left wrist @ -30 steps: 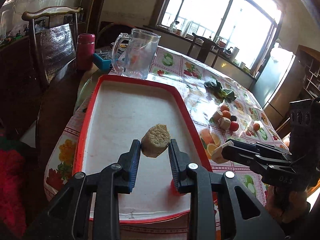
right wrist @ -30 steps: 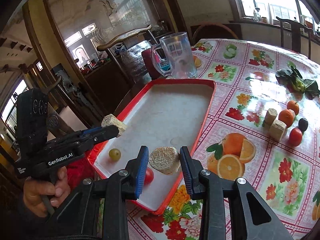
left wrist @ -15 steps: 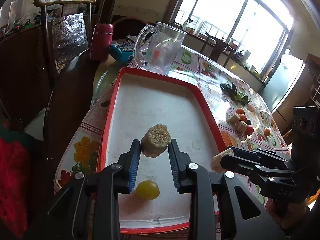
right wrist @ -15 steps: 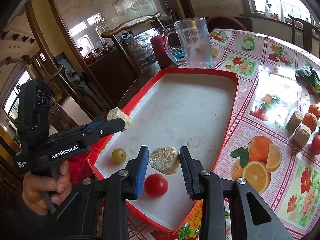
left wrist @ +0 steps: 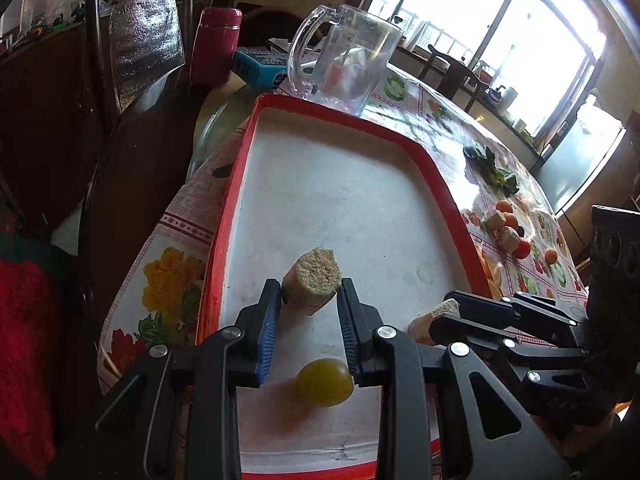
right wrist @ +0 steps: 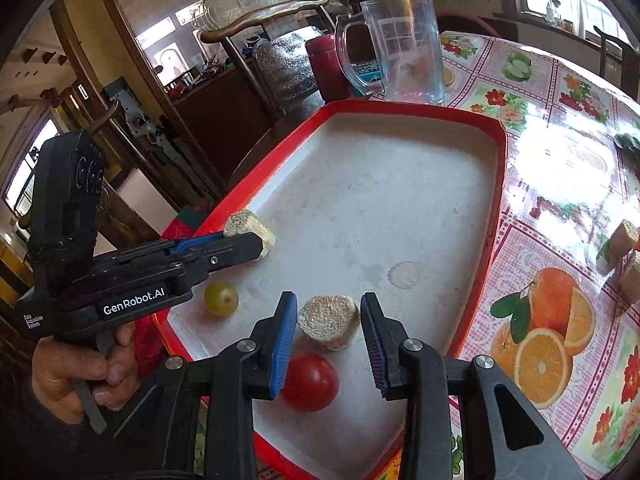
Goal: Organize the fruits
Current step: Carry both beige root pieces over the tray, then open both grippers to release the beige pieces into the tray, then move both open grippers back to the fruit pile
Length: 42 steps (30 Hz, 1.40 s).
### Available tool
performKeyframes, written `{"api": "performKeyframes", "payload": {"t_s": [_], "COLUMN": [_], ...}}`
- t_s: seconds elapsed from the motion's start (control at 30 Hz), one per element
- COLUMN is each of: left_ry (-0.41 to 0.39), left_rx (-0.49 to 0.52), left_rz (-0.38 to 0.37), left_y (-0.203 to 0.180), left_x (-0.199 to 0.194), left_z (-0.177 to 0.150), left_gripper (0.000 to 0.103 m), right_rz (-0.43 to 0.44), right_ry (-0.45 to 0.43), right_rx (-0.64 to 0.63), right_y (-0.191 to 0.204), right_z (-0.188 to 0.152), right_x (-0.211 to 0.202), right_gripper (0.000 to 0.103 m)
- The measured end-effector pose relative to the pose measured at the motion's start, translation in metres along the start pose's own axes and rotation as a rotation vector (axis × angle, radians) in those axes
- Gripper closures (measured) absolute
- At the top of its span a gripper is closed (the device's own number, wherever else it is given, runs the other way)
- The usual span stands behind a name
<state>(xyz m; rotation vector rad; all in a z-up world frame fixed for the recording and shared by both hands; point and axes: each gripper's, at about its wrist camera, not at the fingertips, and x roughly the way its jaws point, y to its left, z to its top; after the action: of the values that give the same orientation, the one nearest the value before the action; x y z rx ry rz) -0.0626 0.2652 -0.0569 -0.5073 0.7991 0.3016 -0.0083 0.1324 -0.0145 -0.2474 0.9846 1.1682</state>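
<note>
A red-rimmed white tray point(left wrist: 436, 176) point(right wrist: 498, 184) lies on the table's near end. My left gripper point(left wrist: 310, 300) is shut on a tan corn-cob piece point(left wrist: 312, 284) just above the tray; it shows in the right wrist view point(right wrist: 250, 228). My right gripper point(right wrist: 328, 320) is shut on another cob piece point(right wrist: 328, 320), low over the tray; it shows in the left wrist view point(left wrist: 434, 318). A yellow-green grape point(left wrist: 325, 382) point(right wrist: 221, 299) and a red tomato point(right wrist: 310, 382) lie on the tray. More cob pieces, oranges and tomatoes point(left wrist: 508, 228) sit on the tablecloth.
A glass mug point(left wrist: 348, 60) point(right wrist: 400, 48) stands behind the tray, with a red flask point(left wrist: 216, 46) and a blue box point(left wrist: 260, 66) beside it. A wooden chair point(left wrist: 132, 40) stands left of the table. Green leaves point(left wrist: 496, 168) lie further along the floral tablecloth point(right wrist: 560, 280).
Both grippers, each still holding its cob piece, have moved further over the tray's near end and lower. The grape and tomato on the tray have come into view beneath them.
</note>
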Motion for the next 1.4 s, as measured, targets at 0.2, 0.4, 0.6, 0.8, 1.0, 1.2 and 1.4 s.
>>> {"api": "performKeyframes", "payload": {"t_s": [0.2,0.4,0.6,0.8,1.0,1.2,1.4], "left_ry": [0.0,-0.041,-0.075,-0.083,-0.053,-0.02,0.012], "left_rx": [-0.003,-0.011,0.015,0.075,0.138,0.197,0.236], "left_rz": [0.019,0.021,-0.014,-0.072,-0.122,-0.163,-0.205], "left_y": [-0.004,-0.007,-0.028,-0.065,-0.106,-0.143,-0.177], "left_x": [-0.003,-0.021,-0.035,-0.037,-0.026,-0.015,0.001], "left_z": [-0.001,-0.002,0.001,0.001,-0.004,-0.008,-0.007], "left_gripper": [0.075,0.072,0.066,0.061,0.061,0.061,0.061], "right_rz": [0.007,0.019,-0.015,-0.082,-0.143,-0.201,-0.248], "right_ry": [-0.015,-0.099,-0.177,-0.216,-0.241,-0.265,-0.262], "right_rx": [0.007,0.036,0.111,0.206,0.293,0.341,0.351], "right_y": [0.001,-0.003,-0.026,-0.062,-0.099,-0.129,-0.16], "right_z": [-0.004,-0.01,-0.031,-0.06,-0.082,-0.094,-0.092], "right_x": [-0.008,-0.047,-0.087,-0.116,-0.138,-0.158,-0.161], "right_gripper": [0.057,0.057,0.055,0.053,0.053,0.053,0.054]}}
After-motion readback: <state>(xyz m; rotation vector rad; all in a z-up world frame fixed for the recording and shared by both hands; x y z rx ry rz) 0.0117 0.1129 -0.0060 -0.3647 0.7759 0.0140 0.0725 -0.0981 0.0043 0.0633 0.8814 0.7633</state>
